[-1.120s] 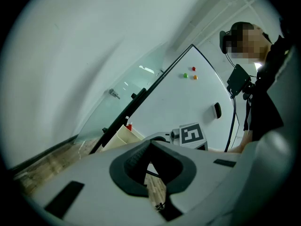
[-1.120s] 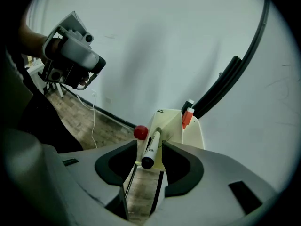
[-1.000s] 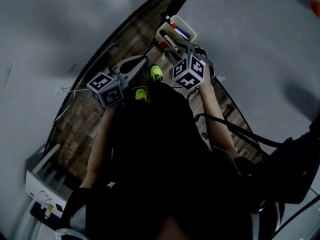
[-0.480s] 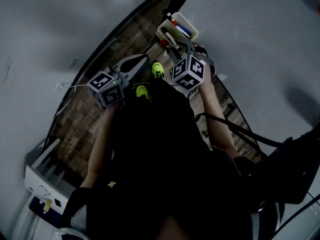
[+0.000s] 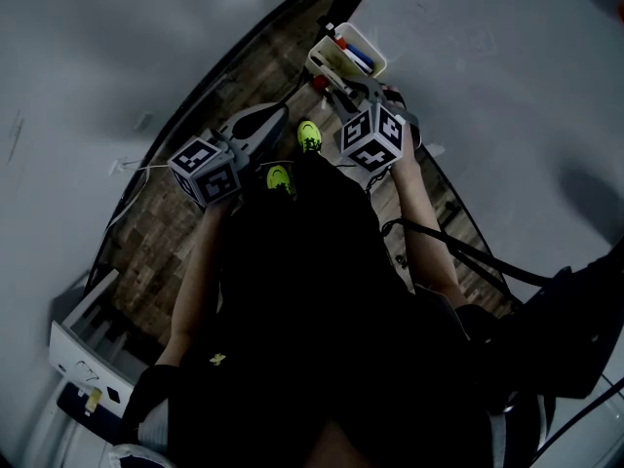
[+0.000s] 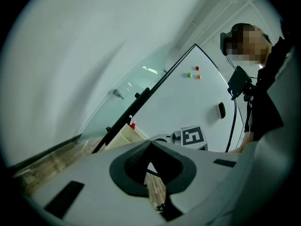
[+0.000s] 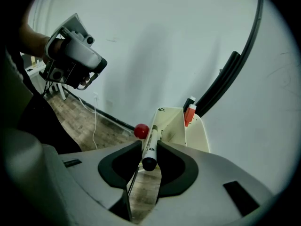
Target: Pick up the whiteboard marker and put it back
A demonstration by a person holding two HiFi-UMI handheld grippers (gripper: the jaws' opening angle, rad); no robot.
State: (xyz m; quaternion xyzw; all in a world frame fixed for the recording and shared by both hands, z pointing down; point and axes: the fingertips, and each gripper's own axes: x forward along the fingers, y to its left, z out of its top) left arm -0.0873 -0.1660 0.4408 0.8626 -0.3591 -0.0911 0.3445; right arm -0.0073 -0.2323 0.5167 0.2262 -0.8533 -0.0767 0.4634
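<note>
Gripping the whiteboard marker (image 7: 151,142) near its black cap end, the right gripper (image 7: 149,154) has just been closing its jaws; the pads sit against the barrel on both sides. Marker points away from the jaws toward the cream tray (image 7: 200,135) just beyond them, its far end at the tray's near rim.

Left gripper (image 6: 150,143): jaw tips together, nothing between them. Held level, off to the right gripper's left and well apart from the tray.

Beyond the right jaws: tray holds a red-capped marker (image 7: 189,114) standing at its far end, and a blue one (image 5: 356,63) shows from above. Small red ball-like thing (image 7: 141,131) just left of the held marker's far end.

Surface: tray sits at the foot of a large whiteboard (image 5: 468,57), edged by a black frame rail (image 7: 221,84) running up past the tray. Wood-pattern floor (image 5: 166,232) under both grippers, a white cable (image 7: 94,126) trailing across it. Plain grey wall (image 5: 78,47) beyond the left gripper.

Farther out on the board: green (image 6: 189,75), orange (image 6: 199,76) and red (image 6: 197,68) dots, and a black eraser (image 6: 221,110). Person's yellow-green shoes (image 5: 307,139) on the floor between the two grippers.
</note>
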